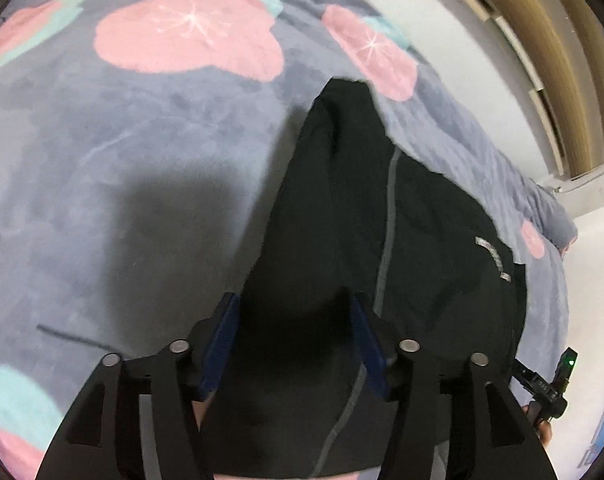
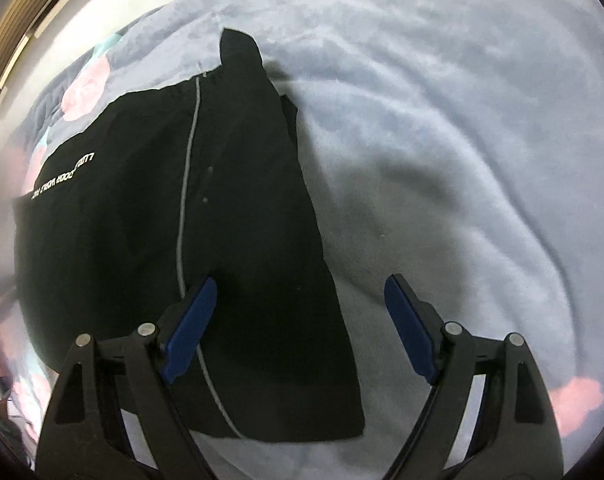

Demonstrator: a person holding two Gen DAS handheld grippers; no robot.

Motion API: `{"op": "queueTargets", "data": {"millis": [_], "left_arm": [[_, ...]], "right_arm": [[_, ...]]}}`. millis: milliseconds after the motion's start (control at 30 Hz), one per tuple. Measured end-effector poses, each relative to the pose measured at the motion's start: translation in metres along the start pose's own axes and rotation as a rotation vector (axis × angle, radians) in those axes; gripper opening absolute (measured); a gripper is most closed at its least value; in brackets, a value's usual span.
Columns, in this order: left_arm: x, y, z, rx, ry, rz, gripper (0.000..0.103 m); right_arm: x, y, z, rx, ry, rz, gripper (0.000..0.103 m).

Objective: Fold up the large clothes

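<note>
A black jacket with a grey zip line and small white lettering lies on a grey-blue fleece blanket with pink blossoms. It also shows in the right wrist view, folded in on itself with a sleeve end pointing away. My left gripper is open above the jacket's near part, with dark fabric between and under its blue pads. My right gripper is wide open over the jacket's right edge, its left pad over the fabric and its right pad over the blanket.
The blanket is rumpled and spreads wide to the right of the jacket. A white wall and wooden slats run beyond the bed's far edge. Part of the other gripper with a green light shows at the right.
</note>
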State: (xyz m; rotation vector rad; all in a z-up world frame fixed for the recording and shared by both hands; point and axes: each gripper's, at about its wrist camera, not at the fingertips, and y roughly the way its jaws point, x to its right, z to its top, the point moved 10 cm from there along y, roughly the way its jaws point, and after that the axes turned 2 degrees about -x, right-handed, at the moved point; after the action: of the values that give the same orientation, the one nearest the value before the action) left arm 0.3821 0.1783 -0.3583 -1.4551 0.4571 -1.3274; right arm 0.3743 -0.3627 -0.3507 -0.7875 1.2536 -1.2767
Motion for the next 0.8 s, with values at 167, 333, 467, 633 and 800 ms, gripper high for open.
{"op": "queueTargets", "data": {"millis": [167, 333, 467, 633, 800], "left_arm": [[-0.02, 0.039, -0.004, -0.078, -0.082, -0.072, 0.082], [-0.025, 0.045, -0.007, -0.101, -0.139, -0.196, 0.082], [-0.018, 0.047, -0.01, -0.129, -0.1, -0.22, 0.082], [0.003, 0.047, -0.013, -0.184, -0.08, -0.315, 0.081], [0.009, 0.056, -0.018, -0.205, -0.109, -0.367, 0.081]], "right_arm": [[0.0, 0.018, 0.0, -0.042, 0.069, 0.138, 0.087], [0.003, 0.032, -0.004, -0.093, 0.119, 0.237, 0.099], [0.001, 0.038, -0.007, -0.128, 0.143, 0.32, 0.099], [-0.013, 0.028, -0.008, -0.152, 0.19, 0.547, 0.091], [-0.023, 0.035, -0.012, -0.184, 0.172, 0.555, 0.091]]}}
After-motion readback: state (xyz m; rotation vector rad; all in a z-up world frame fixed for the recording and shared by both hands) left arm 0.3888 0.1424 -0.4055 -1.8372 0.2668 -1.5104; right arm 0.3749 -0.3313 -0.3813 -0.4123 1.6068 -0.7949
